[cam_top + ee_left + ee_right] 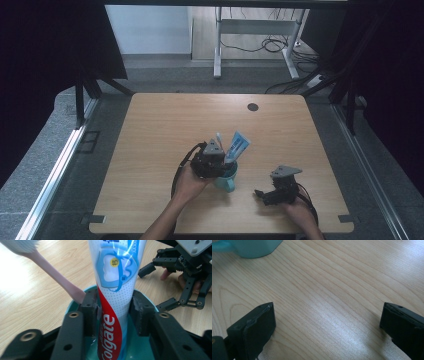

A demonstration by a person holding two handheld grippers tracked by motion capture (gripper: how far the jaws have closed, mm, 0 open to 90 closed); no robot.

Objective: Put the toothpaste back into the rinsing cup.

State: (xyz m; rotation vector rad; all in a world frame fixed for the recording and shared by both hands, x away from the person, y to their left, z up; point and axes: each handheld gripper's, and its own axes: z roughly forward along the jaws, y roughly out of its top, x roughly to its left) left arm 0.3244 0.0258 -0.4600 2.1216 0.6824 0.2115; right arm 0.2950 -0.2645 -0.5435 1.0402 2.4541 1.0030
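A teal cup (228, 181) stands on the wooden table (165, 125) with a white, blue and red toothpaste tube (116, 277) and a pink toothbrush (53, 275) upright in it. My left gripper (114, 312) reaches into the cup, one jaw on each side of the tube. The pads sit at the tube's edges without squeezing it, so I read it as open. In the high view the left gripper (220, 164) is just left of the cup. My right gripper (327, 325) stands wide open over bare wood, to the right of the cup (254, 247).
The right gripper (155, 288) and a hand show beyond the cup in the left gripper view. A dark round hole (253, 107) marks the table's far side. Beyond the table are a white desk frame (218, 50) and floor cables.
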